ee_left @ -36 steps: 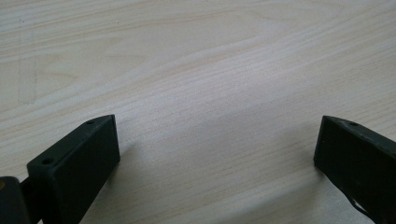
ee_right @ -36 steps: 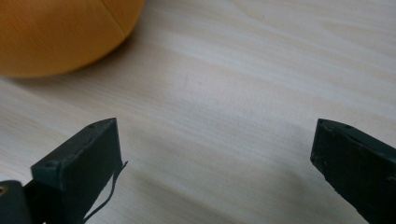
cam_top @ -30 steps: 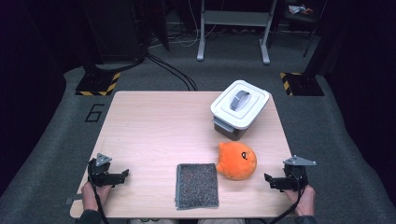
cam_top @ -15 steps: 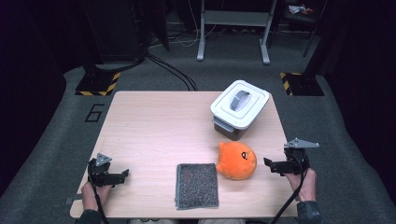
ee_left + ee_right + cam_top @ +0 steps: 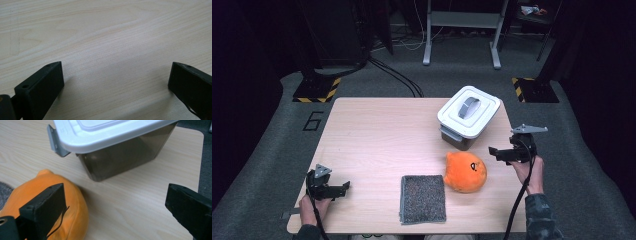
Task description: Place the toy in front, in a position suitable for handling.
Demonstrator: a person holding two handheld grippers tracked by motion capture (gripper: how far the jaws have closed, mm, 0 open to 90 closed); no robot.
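High view: the right gripper (image 5: 493, 150) has lifted from the tabletop's (image 5: 377, 135) near edge and moved forward, jaws spread and empty, between the round orange plush toy (image 5: 466, 171) and white-lidded grey plastic box (image 5: 468, 116), likely approaching either; the left gripper (image 5: 343, 187) rests released

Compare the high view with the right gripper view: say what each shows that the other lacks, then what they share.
High view alone: the left gripper open over bare table, the whole grey cloth, the bin's lid handle, the floor. Right gripper view alone: the bin's dark see-through wall and grey latch close up. Shared: orange plush toy, lidded bin, open right gripper.
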